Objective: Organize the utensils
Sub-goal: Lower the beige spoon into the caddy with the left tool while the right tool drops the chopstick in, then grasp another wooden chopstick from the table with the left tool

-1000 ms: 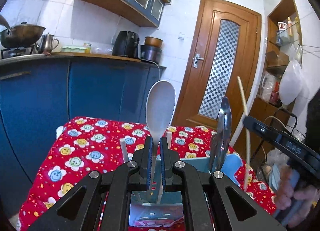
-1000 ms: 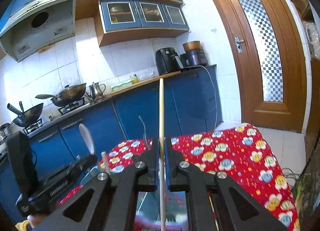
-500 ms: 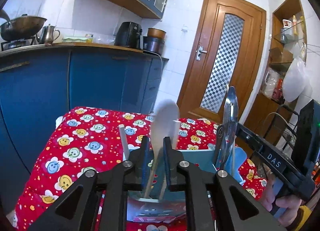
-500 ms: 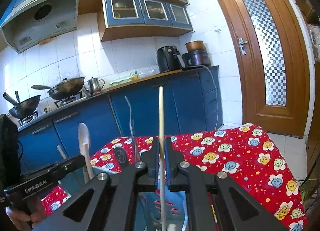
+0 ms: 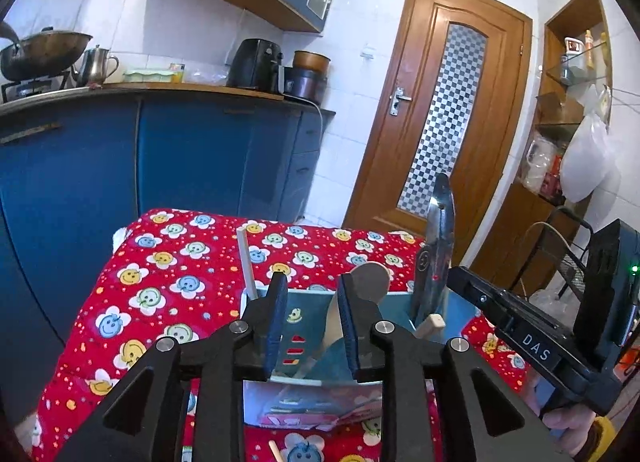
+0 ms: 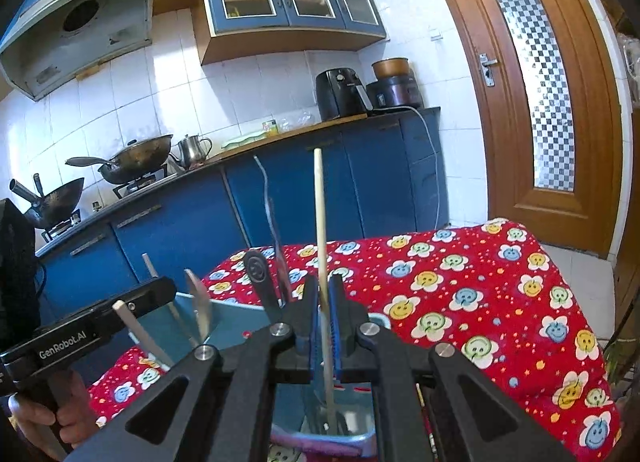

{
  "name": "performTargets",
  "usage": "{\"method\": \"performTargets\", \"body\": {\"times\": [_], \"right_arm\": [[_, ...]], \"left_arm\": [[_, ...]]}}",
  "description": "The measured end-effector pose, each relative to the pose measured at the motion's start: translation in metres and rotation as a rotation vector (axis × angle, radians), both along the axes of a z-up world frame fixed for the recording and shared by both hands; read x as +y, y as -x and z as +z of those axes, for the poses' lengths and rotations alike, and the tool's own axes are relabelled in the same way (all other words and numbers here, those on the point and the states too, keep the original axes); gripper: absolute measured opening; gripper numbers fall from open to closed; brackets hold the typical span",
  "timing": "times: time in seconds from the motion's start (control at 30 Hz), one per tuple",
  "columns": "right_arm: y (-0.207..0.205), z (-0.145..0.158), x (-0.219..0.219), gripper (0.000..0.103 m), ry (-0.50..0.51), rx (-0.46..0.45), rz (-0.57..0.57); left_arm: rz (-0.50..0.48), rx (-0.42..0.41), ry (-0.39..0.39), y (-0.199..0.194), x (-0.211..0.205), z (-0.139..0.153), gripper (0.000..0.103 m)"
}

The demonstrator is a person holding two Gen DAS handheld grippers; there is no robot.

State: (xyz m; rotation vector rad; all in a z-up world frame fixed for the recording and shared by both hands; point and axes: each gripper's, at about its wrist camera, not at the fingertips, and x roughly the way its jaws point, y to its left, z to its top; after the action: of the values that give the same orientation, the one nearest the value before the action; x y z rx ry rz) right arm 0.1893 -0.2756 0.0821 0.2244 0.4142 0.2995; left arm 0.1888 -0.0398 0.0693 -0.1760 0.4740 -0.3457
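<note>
A blue utensil holder [image 5: 308,326] stands on the red flowered tablecloth [image 5: 168,274]. My left gripper [image 5: 311,322] is open just above it; the white spoon [image 5: 370,282] leans free inside the holder beside the right pad. A metal utensil [image 5: 438,238] and a white stick [image 5: 246,262] also stand in the holder. My right gripper [image 6: 323,324] is shut on a wooden chopstick [image 6: 320,229], held upright with its lower end down in the holder [image 6: 224,326]. The spoon [image 6: 199,304] and metal utensils [image 6: 276,246] show to its left.
Blue kitchen cabinets [image 5: 180,157] with woks, a kettle and appliances run behind the table. A wooden door [image 5: 444,121] is at the right. A wire rack [image 5: 568,258] and shelves stand beyond the table's right edge. A loose stick [image 5: 276,450] lies on the cloth.
My left gripper has opened and let go of the white spoon, which dropped down into the holder. My right gripper has lowered the chopstick into the holder.
</note>
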Motion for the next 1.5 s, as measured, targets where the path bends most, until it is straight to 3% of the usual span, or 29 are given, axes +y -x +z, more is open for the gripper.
{"method": "performTargets", "body": {"times": [0.23, 0.47, 0.77, 1.07, 1.5], "right_arm": [[0.019, 0.012, -0.002, 0.021, -0.007, -0.007, 0.006], [0.048, 0.022, -0.003, 0.023, 0.002, -0.006, 0.015], [0.084, 0.028, -0.001, 0.025, 0.027, 0.056, -0.007], [0.114, 0.013, -0.008, 0.031, 0.004, 0.150, -0.030], [0.139, -0.022, -0.022, 0.039, -0.044, 0.283, -0.043]], "left_arm": [[-0.010, 0.005, -0.004, 0.012, 0.001, 0.010, 0.027], [-0.013, 0.028, -0.005, 0.028, 0.007, 0.021, 0.028], [-0.022, 0.084, -0.065, 0.058, 0.012, 0.020, 0.034], [-0.043, 0.174, -0.092, 0.081, 0.013, 0.001, 0.034], [-0.054, 0.342, -0.167, 0.084, 0.004, -0.051, 0.034]]}}
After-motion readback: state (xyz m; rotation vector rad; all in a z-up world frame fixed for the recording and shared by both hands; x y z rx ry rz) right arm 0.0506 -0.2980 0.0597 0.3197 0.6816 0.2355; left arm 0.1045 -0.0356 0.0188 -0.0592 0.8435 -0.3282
